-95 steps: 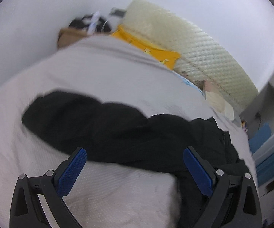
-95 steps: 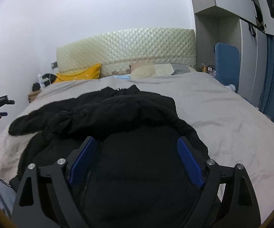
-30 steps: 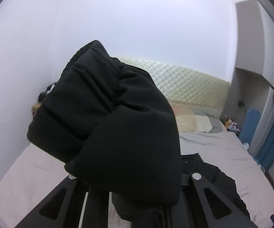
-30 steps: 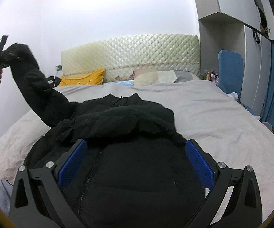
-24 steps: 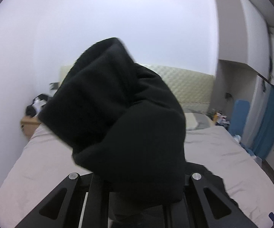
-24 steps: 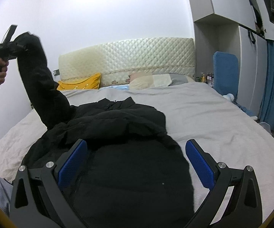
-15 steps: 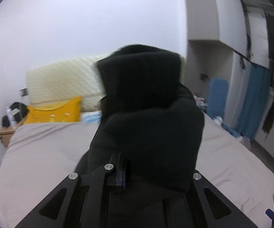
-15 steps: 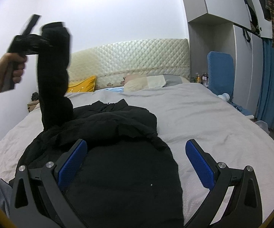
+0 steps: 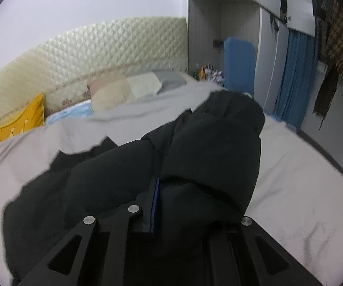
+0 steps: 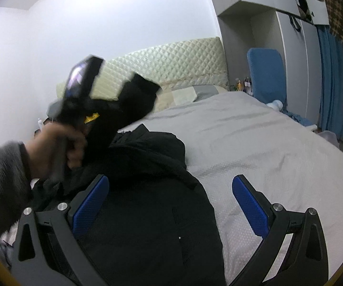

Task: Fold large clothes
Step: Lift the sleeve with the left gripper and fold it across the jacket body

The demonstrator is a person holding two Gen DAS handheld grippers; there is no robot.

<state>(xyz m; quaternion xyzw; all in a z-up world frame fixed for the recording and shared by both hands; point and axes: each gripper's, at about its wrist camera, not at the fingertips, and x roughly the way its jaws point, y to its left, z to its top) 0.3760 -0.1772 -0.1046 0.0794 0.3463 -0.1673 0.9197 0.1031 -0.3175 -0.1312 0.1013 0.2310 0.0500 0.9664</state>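
Sleeve (image 9: 209,147) of black jacket (image 10: 147,226) between pinched left fingers (image 9: 156,205).

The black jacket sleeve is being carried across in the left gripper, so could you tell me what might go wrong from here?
1. The left gripper pinches only a bulky bunch of the sleeve; padded fabric could slip out before it is laid down.
2. The sleeve hangs in a lump, so it may land crumpled on the jacket rather than flat.
3. The right gripper hovers open above the jacket body, pinning nothing, so the pull could drag the jacket across the bed.
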